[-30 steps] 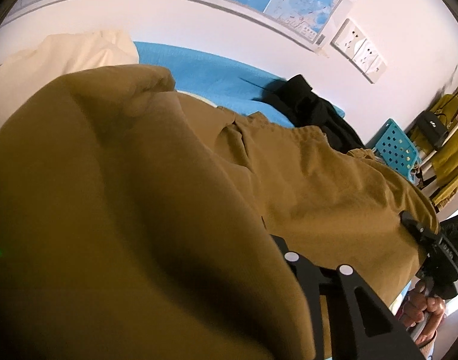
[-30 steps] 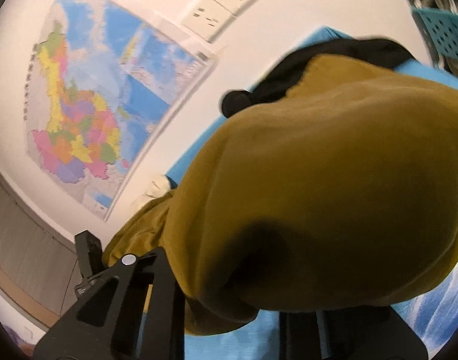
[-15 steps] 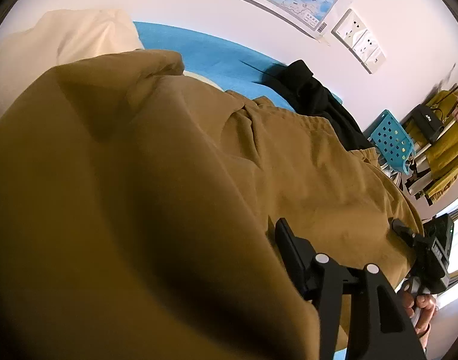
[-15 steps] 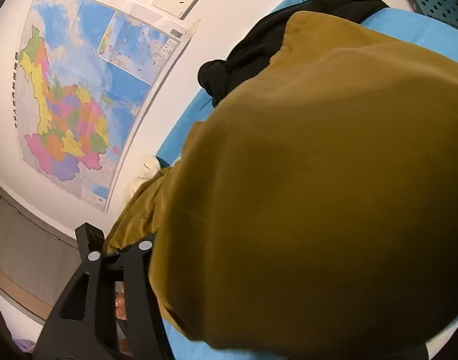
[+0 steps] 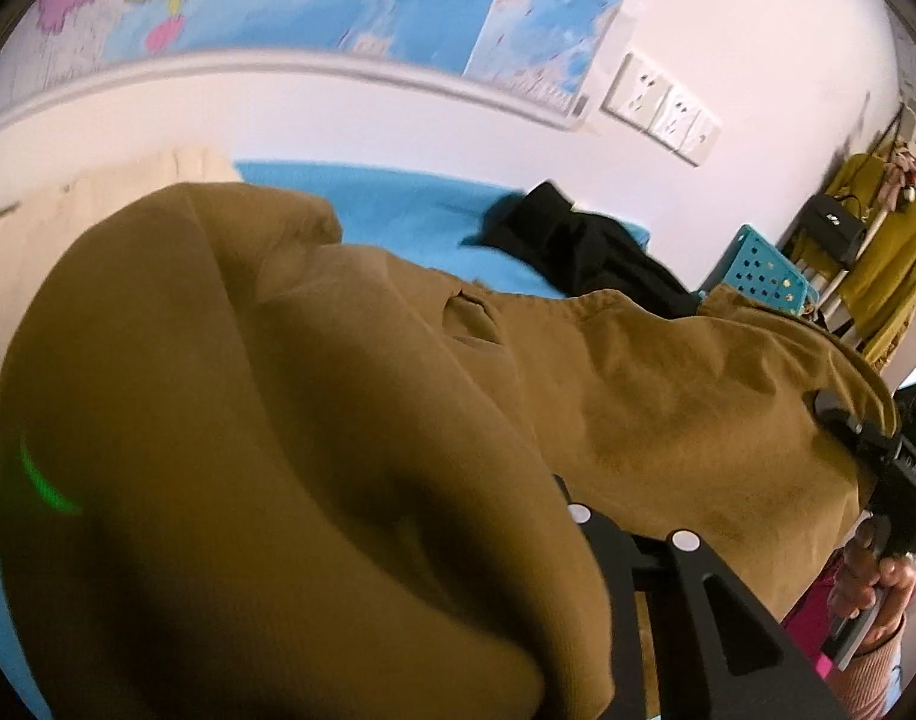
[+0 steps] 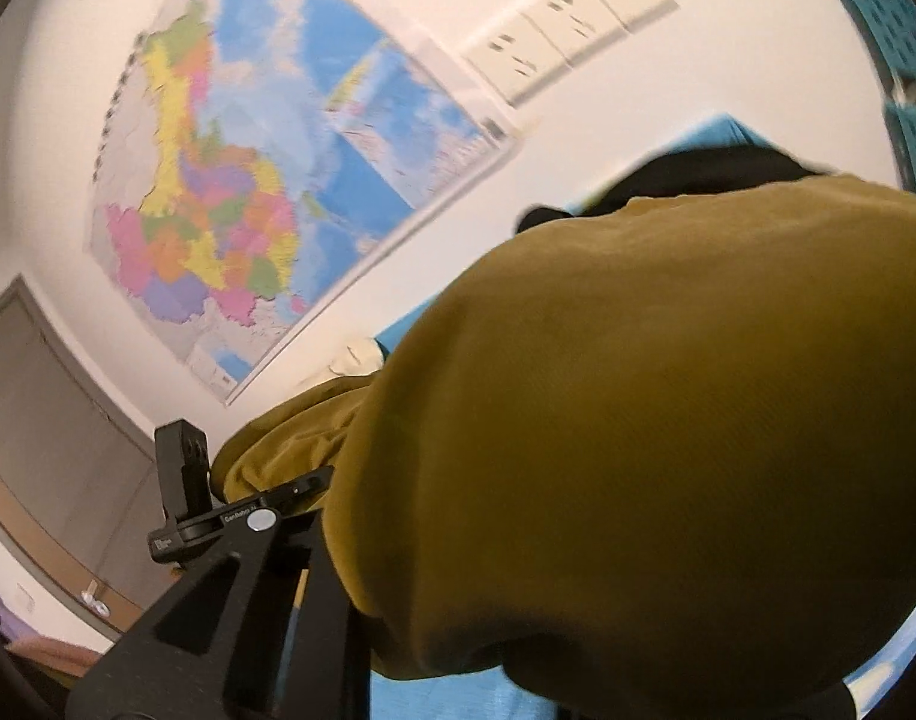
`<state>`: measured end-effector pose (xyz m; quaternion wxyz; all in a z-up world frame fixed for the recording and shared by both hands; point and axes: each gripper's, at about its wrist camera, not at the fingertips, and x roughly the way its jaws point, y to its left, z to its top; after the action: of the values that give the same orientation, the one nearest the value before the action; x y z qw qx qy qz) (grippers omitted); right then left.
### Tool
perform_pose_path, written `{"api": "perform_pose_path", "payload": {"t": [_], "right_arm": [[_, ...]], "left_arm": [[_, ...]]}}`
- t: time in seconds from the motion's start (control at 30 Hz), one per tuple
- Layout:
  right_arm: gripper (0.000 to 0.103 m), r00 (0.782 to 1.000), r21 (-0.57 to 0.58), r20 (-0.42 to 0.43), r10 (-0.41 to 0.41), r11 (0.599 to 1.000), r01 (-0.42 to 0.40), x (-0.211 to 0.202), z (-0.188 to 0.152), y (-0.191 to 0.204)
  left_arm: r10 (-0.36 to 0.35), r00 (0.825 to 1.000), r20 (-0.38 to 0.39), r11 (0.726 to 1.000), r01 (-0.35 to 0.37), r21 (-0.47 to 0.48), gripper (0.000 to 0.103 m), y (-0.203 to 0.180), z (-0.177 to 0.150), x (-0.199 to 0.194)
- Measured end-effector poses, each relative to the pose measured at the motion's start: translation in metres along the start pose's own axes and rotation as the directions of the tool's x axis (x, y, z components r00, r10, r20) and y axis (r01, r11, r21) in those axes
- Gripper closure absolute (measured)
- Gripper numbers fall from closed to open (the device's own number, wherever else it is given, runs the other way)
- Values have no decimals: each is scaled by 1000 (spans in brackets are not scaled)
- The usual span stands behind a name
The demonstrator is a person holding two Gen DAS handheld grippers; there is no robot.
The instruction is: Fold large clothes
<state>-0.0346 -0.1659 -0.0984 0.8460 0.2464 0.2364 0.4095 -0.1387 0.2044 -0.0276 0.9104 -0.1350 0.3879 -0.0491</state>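
Note:
A large mustard-brown garment (image 5: 350, 396) hangs stretched between my two grippers above the blue bed cover (image 5: 398, 204). It drapes over my left gripper (image 5: 517, 483) and hides the fingertips. Those jaws are closing with the cloth between them, and only the right finger (image 5: 613, 546) shows. At the right of the left wrist view, my right gripper (image 5: 841, 429) pinches the garment's far edge, with a hand (image 5: 877, 582) on its handle. In the right wrist view the garment (image 6: 637, 420) covers my right gripper (image 6: 386, 480), whose jaws are also closing on cloth.
A black garment (image 5: 583, 246) lies on the bed by the wall, and a cream one (image 5: 68, 210) lies at the left. A map (image 6: 266, 180) and sockets (image 5: 661, 105) are on the wall. A teal basket (image 5: 757, 270) and a rack of yellow clothes (image 5: 889, 264) stand at the right.
Both grippers dipped toward the bed half a second ago and have risen again with the garment. The visible fingers swung outward then came back in; more of the wall map shows now.

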Motion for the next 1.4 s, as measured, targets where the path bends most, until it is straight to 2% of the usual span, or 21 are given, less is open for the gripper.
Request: {"api": "perform_pose_path", "payload": {"t": [0.37,0.63,0.8,0.97,1.13,1.4], "right_arm": [[87,996,-152,59,73,986,-64,11,39,48],[87,986,-225,56,154,965,-138,36,69,89],[87,978,-272,45,203,944,-184,55,84,112],[87,966,-283,24,257,929,-240,82,97,133],[87,953,-298,-3,302,910,-289,111,105,156],[87,932,-323,-60,357,877,-357,157,108,191]], "left_arm": [[-6,992,125,1000,2,30,77,0,31,-51],[62,970,236,997,-71,29,78,16,56,-93],[114,947,299,992,-123,10,78,30,71,-117],[187,916,354,981,-195,-12,78,45,86,-137],[250,890,382,967,-253,-44,78,64,98,-157],[368,836,407,928,-358,-104,79,95,110,-179]]}}
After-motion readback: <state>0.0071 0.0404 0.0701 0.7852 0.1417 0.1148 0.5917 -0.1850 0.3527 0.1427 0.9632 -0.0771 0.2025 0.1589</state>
